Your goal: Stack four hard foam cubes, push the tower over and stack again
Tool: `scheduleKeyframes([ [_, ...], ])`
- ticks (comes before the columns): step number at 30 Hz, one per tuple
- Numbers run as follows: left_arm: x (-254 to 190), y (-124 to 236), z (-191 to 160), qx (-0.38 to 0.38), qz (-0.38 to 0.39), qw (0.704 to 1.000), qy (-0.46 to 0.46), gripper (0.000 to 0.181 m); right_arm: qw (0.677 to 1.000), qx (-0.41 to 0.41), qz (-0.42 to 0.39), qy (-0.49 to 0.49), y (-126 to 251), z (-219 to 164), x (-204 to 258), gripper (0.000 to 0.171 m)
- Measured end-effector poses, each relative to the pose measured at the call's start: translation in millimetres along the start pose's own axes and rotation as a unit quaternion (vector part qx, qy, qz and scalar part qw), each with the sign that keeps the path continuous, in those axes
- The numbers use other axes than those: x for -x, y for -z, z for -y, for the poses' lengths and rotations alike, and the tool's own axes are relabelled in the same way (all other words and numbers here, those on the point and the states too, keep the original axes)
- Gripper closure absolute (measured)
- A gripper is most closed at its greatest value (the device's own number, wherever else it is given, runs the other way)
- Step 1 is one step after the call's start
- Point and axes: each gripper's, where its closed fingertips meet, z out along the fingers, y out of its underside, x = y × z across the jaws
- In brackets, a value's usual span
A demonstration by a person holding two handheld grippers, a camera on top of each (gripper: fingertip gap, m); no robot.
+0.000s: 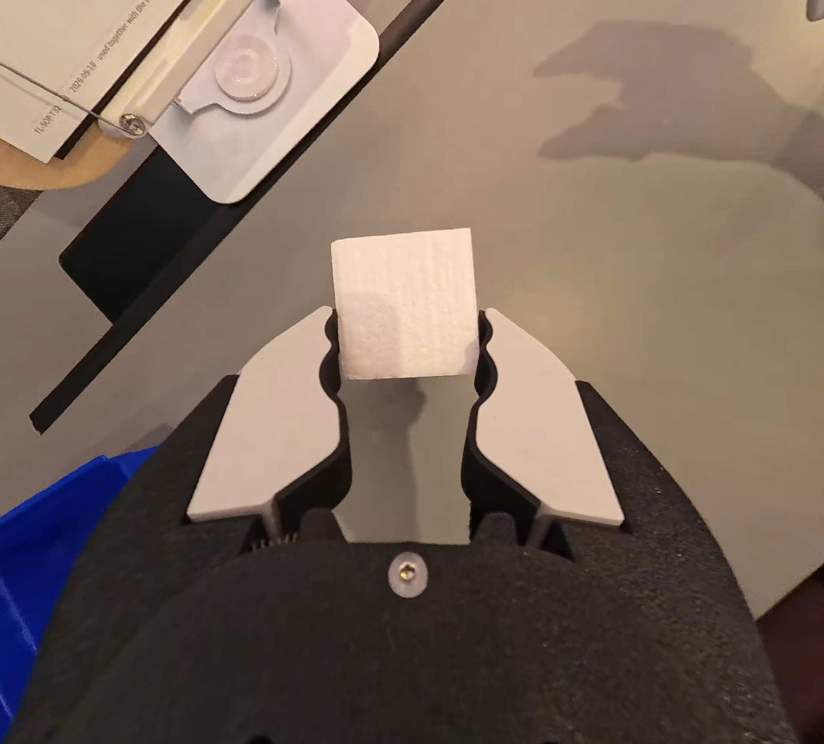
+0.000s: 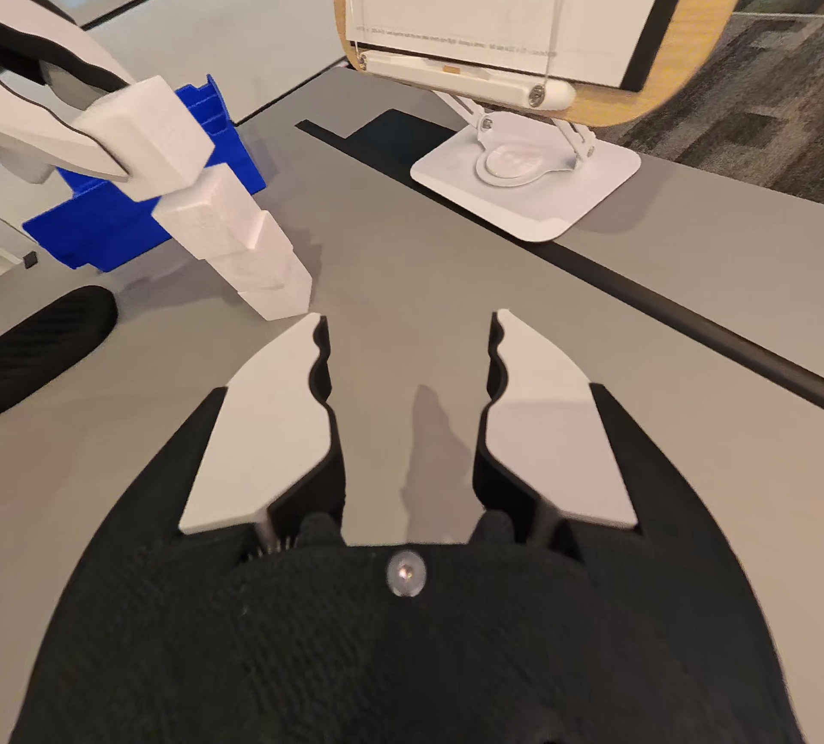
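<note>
My left gripper (image 1: 408,313) is shut on a white foam cube (image 1: 403,308), seen from above over the grey table (image 1: 624,321). In the right wrist view the left gripper (image 2: 127,129) holds this cube (image 2: 156,134) right at the top of a tower of three white foam cubes (image 2: 245,241) that stands slightly uneven. I cannot tell whether the held cube rests on the tower. In the left wrist view the held cube hides the tower. My right gripper (image 2: 408,317) is open and empty, low over the table to the right of the tower's base.
A blue plastic bin (image 2: 102,219) stands just behind the tower and shows at the lower left of the left wrist view (image 1: 53,544). A white stand (image 2: 526,183) carrying a printed sheet stands at the back. A black strip (image 2: 669,308) crosses the table. A black rounded object (image 2: 49,334) lies at the left.
</note>
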Motion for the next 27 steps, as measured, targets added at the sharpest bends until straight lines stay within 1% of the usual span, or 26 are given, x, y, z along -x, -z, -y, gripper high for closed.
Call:
scheduleKeyframes([
  [5, 0.4, -10.0, -6.1, 0.018, 0.000, 1.000, -0.003, 0.122, 1.000, 0.008, 0.001, 0.016, -0.8, -0.3, 3.1, 0.103],
  [10, -1.5, -10.6, -7.9, 0.017, -0.012, 1.000, 0.001, 0.120, 0.999, 0.018, -0.003, 0.027, -1.0, -1.5, 3.8, 0.104],
  [11, -2.5, -12.1, -9.7, 0.023, -0.015, 1.000, 0.000, 0.103, 0.999, 0.019, -0.003, 0.026, -1.0, -1.9, 3.2, 0.104],
  [12, -1.2, -13.2, -10.8, 0.025, -0.012, 1.000, 0.001, 0.090, 0.999, 0.019, -0.003, 0.026, -0.7, -2.1, 2.6, 0.104],
  [13, -0.7, -12.3, -9.5, 0.016, -0.012, 1.000, 0.001, 0.084, 0.999, 0.019, -0.003, 0.025, -0.1, -2.4, 1.9, 0.104],
  [15, -0.8, -2.6, -1.5, -0.029, -0.021, 0.999, 0.011, 0.083, 1.000, 0.018, -0.002, 0.026, 1.9, -2.6, 0.4, 0.104],
  [17, 1.4, 15.7, 0.4, -0.081, -0.025, 0.996, 0.033, 0.084, 1.000, 0.018, -0.004, 0.026, 4.7, -3.7, -1.8, 0.104],
  [19, 11.9, 31.6, -12.6, -0.124, 0.001, 0.991, 0.056, 0.095, 1.000, 0.014, -0.007, 0.022, 7.3, -4.6, -5.2, 0.104],
  [21, 27.3, 33.4, -41.7, -0.141, 0.044, 0.986, 0.079, 0.102, 1.000, 0.010, -0.007, 0.021, 9.4, -5.2, -8.1, 0.104],
  [22, 35.5, 28.1, -58.2, -0.144, 0.065, 0.983, 0.093, 0.117, 1.000, 0.011, -0.007, 0.022, 10.4, -5.6, -9.5, 0.104],
  [23, 41.2, 18.5, -74.5, -0.144, 0.076, 0.981, 0.104, 0.141, 1.000, 0.014, -0.009, 0.025, 11.6, -6.0, -11.2, 0.104],
  [24, 42.1, 5.4, -88.6, -0.138, 0.068, 0.982, 0.107, 0.179, 0.999, 0.016, -0.015, 0.029, 13.3, -6.0, -13.6, 0.104],
  [27, 59.3, -38.9, -120.7, -0.094, 0.072, 0.983, 0.144, 0.181, 0.998, 0.024, -0.038, 0.046, 21.4, -5.6, -22.3, 0.104],
])
